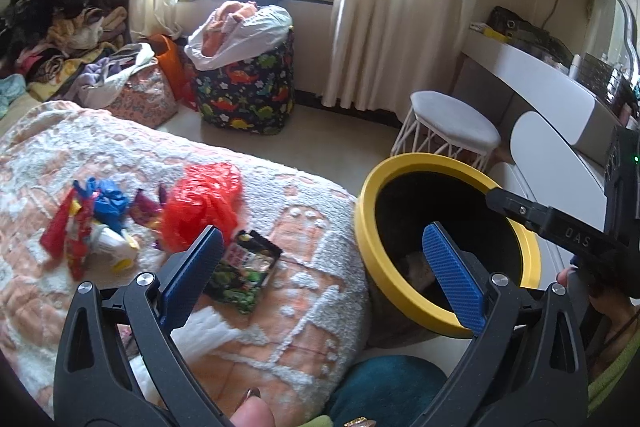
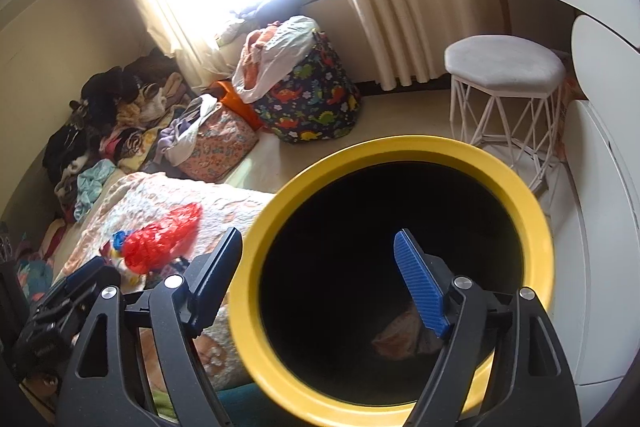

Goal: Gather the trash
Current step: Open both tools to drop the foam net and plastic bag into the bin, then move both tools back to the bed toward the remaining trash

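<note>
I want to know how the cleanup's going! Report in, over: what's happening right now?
Both grippers open, empty: left gripper, right gripper over yellow-rimmed bin. Red bag and wrappers on bed. Nothing blocking.

**Trash on the bed, bin beside it**

We see a crumpled red plastic bag (image 1: 202, 205) lying on the orange-and-white bedspread (image 1: 304, 227). Left of it sits a heap of red, blue and white wrappers (image 1: 94, 223). Nearer us lies a flat green snack packet (image 1: 244, 273). Beside the bed stands an upright yellow-rimmed bin (image 2: 256, 255), its dark inside holding crumpled paper (image 2: 400, 335).
</note>
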